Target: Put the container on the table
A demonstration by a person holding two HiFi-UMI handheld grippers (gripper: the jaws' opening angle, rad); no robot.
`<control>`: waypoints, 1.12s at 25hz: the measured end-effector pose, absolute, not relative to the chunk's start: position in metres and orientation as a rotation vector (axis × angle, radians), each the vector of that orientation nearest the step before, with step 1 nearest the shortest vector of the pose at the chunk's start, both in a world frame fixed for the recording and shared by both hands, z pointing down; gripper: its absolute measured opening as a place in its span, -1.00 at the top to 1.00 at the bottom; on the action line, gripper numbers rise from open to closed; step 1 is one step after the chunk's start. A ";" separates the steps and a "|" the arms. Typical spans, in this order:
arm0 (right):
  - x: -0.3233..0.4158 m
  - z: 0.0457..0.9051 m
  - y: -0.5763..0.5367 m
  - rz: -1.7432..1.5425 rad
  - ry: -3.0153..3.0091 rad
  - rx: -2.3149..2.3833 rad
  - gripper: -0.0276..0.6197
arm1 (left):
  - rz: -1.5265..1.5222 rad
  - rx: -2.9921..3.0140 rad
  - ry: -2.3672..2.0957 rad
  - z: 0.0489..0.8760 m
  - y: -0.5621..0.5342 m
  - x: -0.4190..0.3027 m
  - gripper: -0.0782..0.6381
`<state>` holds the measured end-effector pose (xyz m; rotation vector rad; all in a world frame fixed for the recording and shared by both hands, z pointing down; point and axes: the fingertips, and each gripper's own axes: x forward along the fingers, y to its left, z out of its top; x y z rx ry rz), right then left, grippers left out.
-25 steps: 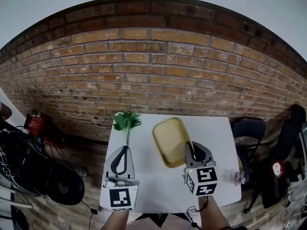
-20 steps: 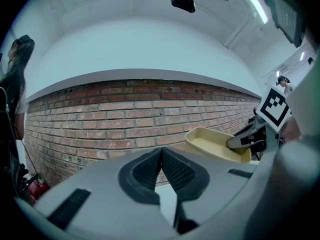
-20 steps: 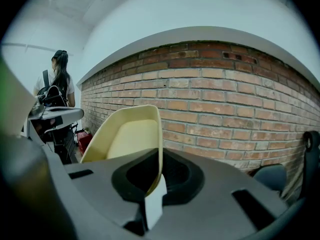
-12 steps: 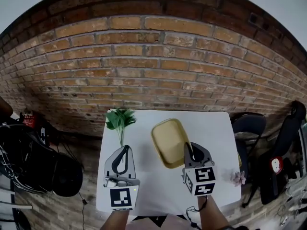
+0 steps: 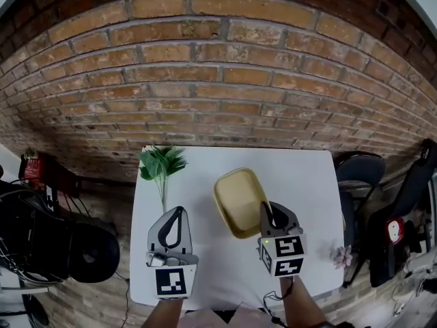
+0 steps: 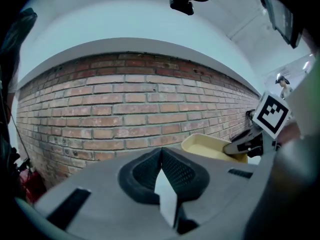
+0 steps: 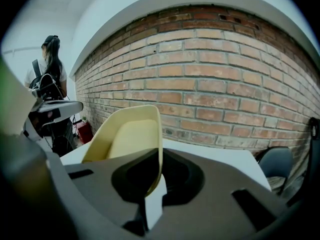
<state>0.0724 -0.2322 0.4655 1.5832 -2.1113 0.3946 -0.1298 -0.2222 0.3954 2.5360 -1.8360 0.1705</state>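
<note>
The white surface (image 5: 304, 176) has been approached. The yellow container (image 5: 239, 198) has been brought lower over its middle, tilted and apparently not yet set down. Its near rim is clamped by the right tool (image 5: 275, 215); the left tool (image 5: 176, 217) is held closed and empty.

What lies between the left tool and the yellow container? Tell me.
Only bare white table separates the left tool from the yellow container, seen in the head view.
</note>
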 end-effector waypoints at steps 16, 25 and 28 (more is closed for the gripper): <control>0.073 0.545 -0.248 0.530 -2.038 1.484 0.90 | 0.270 2.448 -1.828 0.443 -0.243 -0.133 0.75; 0.076 0.569 -0.248 0.577 -2.003 1.463 0.89 | 0.281 2.438 -1.826 0.449 -0.246 -0.134 0.75; 0.077 0.576 -0.248 0.587 -1.996 1.456 0.89 | 0.284 2.433 -1.828 0.450 -0.246 -0.134 0.75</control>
